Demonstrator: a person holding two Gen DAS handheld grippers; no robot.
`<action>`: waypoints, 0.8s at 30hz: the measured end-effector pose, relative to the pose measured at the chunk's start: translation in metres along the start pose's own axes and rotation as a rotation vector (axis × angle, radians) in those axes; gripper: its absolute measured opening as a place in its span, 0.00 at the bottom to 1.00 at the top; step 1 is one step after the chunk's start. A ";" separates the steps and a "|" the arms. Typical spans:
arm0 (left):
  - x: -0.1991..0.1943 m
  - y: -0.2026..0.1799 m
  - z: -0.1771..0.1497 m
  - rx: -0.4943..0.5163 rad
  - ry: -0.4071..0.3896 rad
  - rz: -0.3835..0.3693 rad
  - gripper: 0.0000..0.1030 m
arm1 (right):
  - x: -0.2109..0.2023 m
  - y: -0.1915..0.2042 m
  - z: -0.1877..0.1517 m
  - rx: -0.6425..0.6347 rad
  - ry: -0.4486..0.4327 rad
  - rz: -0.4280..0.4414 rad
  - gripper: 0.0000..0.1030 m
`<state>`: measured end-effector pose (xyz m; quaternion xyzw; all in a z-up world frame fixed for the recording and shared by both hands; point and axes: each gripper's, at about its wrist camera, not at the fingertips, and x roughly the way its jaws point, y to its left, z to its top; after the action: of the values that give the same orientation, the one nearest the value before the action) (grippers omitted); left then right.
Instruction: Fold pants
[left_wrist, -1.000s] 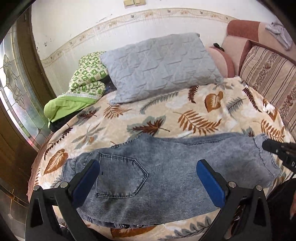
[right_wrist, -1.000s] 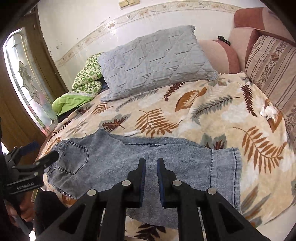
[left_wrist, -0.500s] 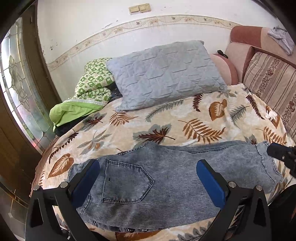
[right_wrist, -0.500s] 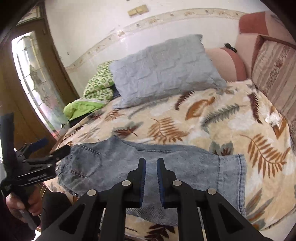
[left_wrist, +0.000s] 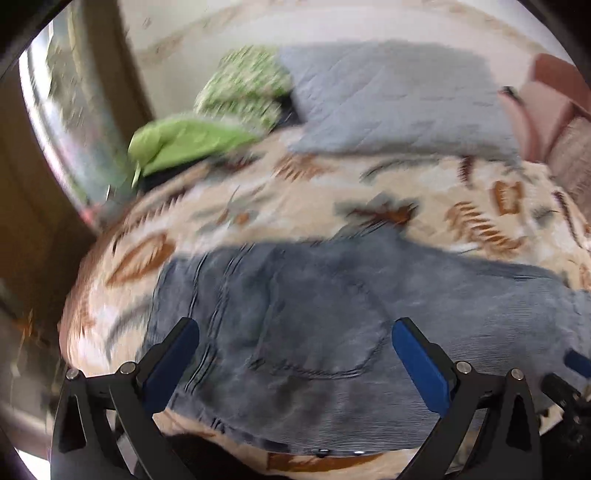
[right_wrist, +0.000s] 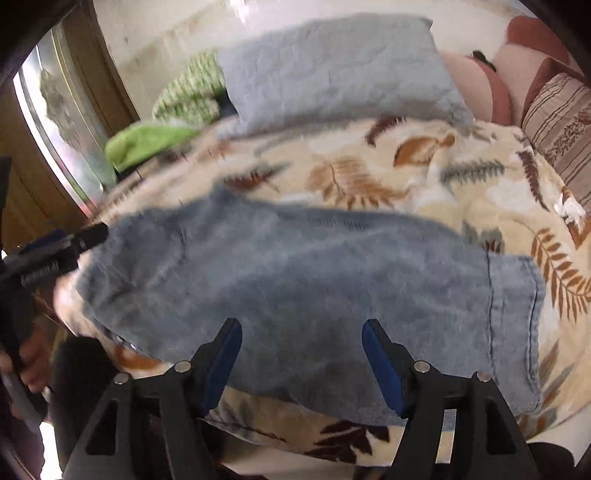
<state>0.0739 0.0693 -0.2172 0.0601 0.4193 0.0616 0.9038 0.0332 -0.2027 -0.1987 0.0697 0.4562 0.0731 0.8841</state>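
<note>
Grey-blue denim pants (left_wrist: 332, 325) lie flat across the near edge of the bed, waist and back pocket to the left, leg hems to the right (right_wrist: 517, 306). My left gripper (left_wrist: 295, 354) is open and empty, hovering over the waist and pocket end. My right gripper (right_wrist: 302, 354) is open and empty, above the legs' near edge. The left gripper also shows at the left of the right wrist view (right_wrist: 74, 240), by the waist corner. Both views are motion-blurred.
The bed has a leaf-print cover (right_wrist: 406, 166). A grey quilted pillow (right_wrist: 332, 70) and a green bundle of cloth (left_wrist: 192, 140) lie at the far side. Striped and pink cushions (right_wrist: 554, 122) stand at the right. A glass door (left_wrist: 62, 122) is at the left.
My right gripper has opened from shut. Both grippers have moved down and closer to the pants; the left one has shifted towards the waist end.
</note>
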 end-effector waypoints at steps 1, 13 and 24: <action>0.011 0.008 -0.003 -0.027 0.031 0.015 1.00 | 0.003 -0.002 -0.002 0.006 0.009 0.000 0.69; 0.083 0.044 -0.028 -0.157 0.216 0.038 1.00 | 0.016 -0.017 -0.006 0.060 0.047 -0.026 0.60; 0.092 0.038 -0.039 -0.113 0.068 -0.044 1.00 | 0.042 -0.030 -0.022 0.078 0.080 -0.060 0.50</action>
<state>0.1008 0.1233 -0.3046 -0.0022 0.4467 0.0672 0.8922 0.0412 -0.2225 -0.2506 0.0874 0.4954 0.0314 0.8637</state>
